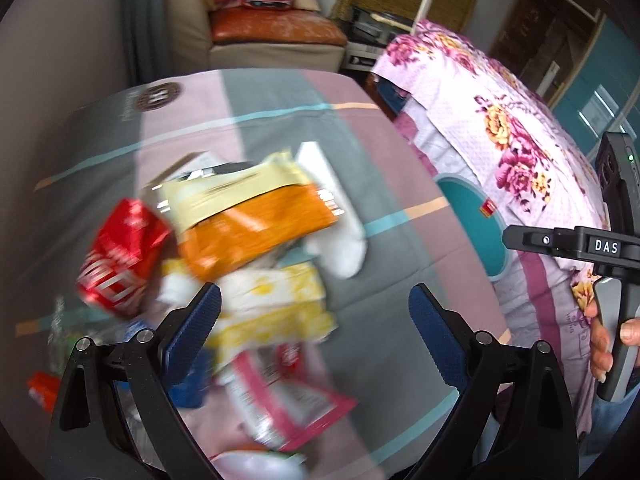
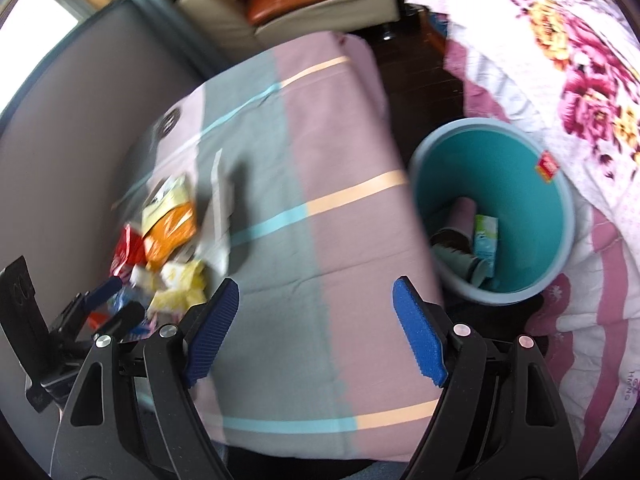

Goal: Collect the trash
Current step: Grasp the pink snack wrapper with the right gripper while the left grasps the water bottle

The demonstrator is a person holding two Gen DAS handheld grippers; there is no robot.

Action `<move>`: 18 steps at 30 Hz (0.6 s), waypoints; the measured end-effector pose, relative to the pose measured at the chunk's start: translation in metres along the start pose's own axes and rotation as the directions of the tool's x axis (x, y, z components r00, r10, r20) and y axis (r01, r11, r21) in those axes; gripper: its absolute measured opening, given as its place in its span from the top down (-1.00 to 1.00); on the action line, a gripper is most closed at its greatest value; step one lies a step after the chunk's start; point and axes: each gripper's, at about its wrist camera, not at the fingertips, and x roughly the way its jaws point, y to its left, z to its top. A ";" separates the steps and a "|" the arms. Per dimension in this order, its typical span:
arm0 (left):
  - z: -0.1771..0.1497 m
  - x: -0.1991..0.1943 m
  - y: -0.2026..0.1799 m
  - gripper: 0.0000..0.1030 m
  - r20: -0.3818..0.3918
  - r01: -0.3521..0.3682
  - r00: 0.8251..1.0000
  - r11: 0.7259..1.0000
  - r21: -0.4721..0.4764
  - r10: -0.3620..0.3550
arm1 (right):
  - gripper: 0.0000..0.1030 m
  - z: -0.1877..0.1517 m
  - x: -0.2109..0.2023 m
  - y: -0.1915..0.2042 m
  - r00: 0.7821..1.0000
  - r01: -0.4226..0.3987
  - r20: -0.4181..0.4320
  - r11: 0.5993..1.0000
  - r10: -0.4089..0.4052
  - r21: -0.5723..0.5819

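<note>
Two handheld grippers hang above a table draped in a pink, grey and blue striped cloth (image 2: 320, 184). The left gripper (image 1: 316, 316) has its blue-padded jaws spread wide with nothing gripped; a blurred heap of trash lies just ahead of and below its left finger, including a red can (image 1: 120, 256), an orange wrapper (image 1: 256, 224) and a yellow packet (image 1: 276, 300). The right gripper (image 2: 316, 320) is also wide open and empty, over bare cloth. A teal bin (image 2: 496, 208) sits ahead to its right, off the table, holding cups and a carton.
</note>
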 end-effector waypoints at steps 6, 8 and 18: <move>-0.019 -0.026 0.042 -0.84 0.019 -0.018 1.000 0.998 -0.053 0.019 | -0.47 -0.020 0.021 0.049 0.995 -0.049 -0.094 0.996 0.042 -0.079; -0.025 -0.036 0.055 -0.84 0.033 -0.028 0.999 0.997 -0.072 0.030 | -0.47 -0.029 0.032 0.069 0.989 -0.069 -0.137 0.991 0.053 -0.115; -0.046 -0.066 0.108 -0.84 0.071 -0.068 0.994 0.987 -0.149 0.079 | -0.47 -0.054 0.083 0.145 0.957 -0.140 -0.283 0.962 0.070 -0.235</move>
